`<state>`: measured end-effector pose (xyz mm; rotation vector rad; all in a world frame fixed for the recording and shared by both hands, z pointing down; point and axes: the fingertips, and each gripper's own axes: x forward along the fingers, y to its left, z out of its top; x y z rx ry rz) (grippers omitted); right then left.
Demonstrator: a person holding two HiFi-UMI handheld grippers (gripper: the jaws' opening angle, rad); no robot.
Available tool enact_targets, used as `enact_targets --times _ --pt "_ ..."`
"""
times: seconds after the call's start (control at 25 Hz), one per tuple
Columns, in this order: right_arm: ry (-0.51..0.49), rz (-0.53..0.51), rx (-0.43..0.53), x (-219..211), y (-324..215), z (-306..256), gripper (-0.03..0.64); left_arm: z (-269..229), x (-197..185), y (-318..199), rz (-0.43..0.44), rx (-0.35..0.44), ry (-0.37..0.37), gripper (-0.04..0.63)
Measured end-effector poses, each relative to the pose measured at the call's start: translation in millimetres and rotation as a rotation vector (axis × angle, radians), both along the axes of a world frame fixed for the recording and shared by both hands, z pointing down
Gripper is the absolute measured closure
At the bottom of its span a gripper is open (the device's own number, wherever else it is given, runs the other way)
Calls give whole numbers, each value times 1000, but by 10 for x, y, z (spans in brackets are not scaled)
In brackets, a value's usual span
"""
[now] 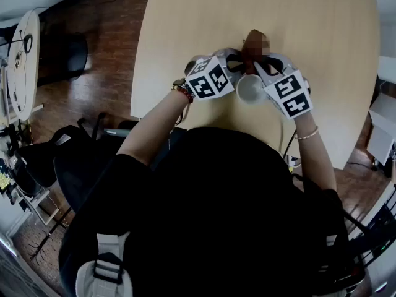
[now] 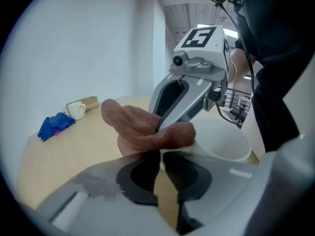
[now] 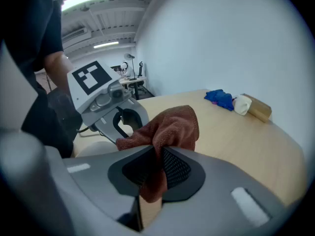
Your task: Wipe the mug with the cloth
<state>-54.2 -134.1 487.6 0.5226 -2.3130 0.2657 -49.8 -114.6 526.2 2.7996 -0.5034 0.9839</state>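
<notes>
Where the pale wooden worktop [image 1: 322, 36] meets the person at its near edge, about mid-width, the white ceramic mug [image 1: 250, 88] sits between the two tools, mouth turned up toward the head view. The left tool [image 2: 161, 154] is pressed together on the thin wall at the mug's rim. The right tool [image 3: 158, 154] pinches a bunched fold of the rust-brown terry cloth [image 3: 172, 127], whose loose end drapes against the rim.

The mug is judged rigid, fairly light, glazed and therefore slippery under the pads, and breakable if dropped. The rim wall gives a workable hold, though a narrow one. The cloth is soft, limp and nearly weightless, with a nap that grips well. A gathered fold suits it best, leaving a free pad of fabric to rub with.

Toward the far edge of the worktop lie a crumpled blue cloth [image 3: 220, 98], a second small white mug [image 3: 241, 104] and a tan block [image 3: 258, 108], close together. Beyond are a plain white wall, strip lights on the ceiling, a dark wooden floor [image 1: 93, 54] and black chairs.
</notes>
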Motion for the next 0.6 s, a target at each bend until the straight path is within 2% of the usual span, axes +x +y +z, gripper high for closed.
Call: enact_targets --times 0.2,0.44,0.52,0.6 --pt "29 37 -90 146 -10 337 565 -23 -4 -26 -24 6 11 560" --pt "35 25 -182 276 18 549 565 -30 -4 -65 -47 4 -6 561" --pt "-31 1 -223 297 49 468 565 -23 4 -59 -54 6 -27 560" --pt "-140 -58 -279 300 99 279 565 -22 4 -56 -59 7 -35 560"
